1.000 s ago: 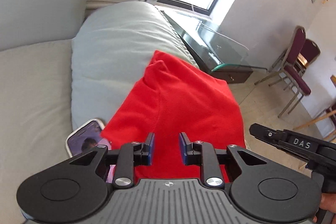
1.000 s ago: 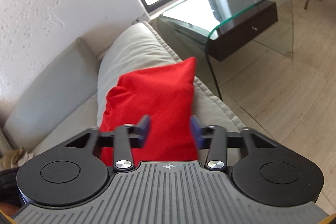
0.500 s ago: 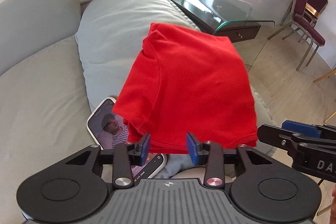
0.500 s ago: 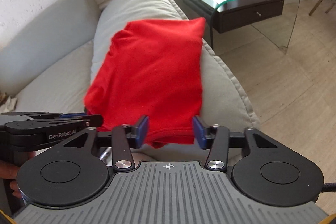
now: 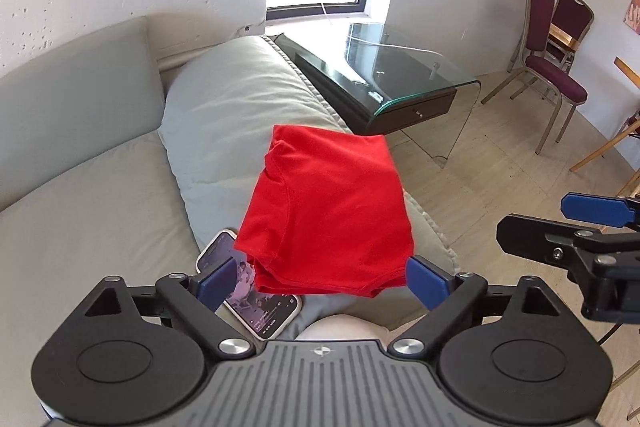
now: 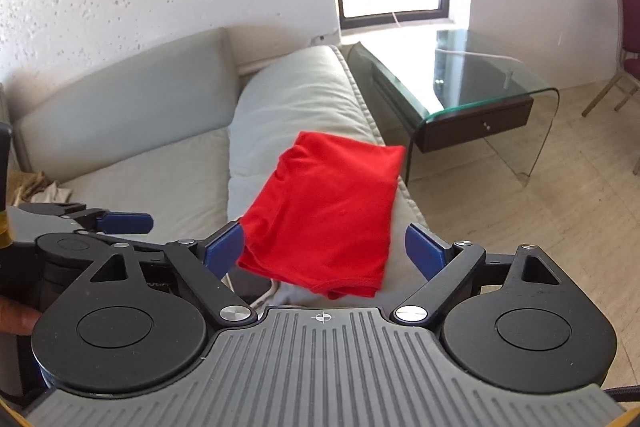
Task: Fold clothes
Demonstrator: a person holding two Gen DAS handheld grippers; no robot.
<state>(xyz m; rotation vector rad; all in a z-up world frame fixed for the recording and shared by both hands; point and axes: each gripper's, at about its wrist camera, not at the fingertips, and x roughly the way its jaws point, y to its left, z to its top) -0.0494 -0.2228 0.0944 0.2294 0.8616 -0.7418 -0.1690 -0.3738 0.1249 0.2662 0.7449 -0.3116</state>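
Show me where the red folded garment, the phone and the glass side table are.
red folded garment [image 5: 332,211]: left wrist view, middle of its top layer.
phone [image 5: 268,315]: left wrist view, lit screen.
glass side table [image 6: 480,79]: right wrist view, glass top.

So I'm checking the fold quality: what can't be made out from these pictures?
- Underside layers of the red shirt: hidden by its own top layer, both views.
- Phone: partly covered by the shirt and the left claw's finger, left wrist view.
- Phone's on-screen text: too small.
- White cable: mostly behind the right claw's body.

Open air above red shirt [image 5: 326,215] on cushion [image 5: 232,107]; phone [image 5: 256,291] at its left edge, glass table [image 5: 404,67] rt.
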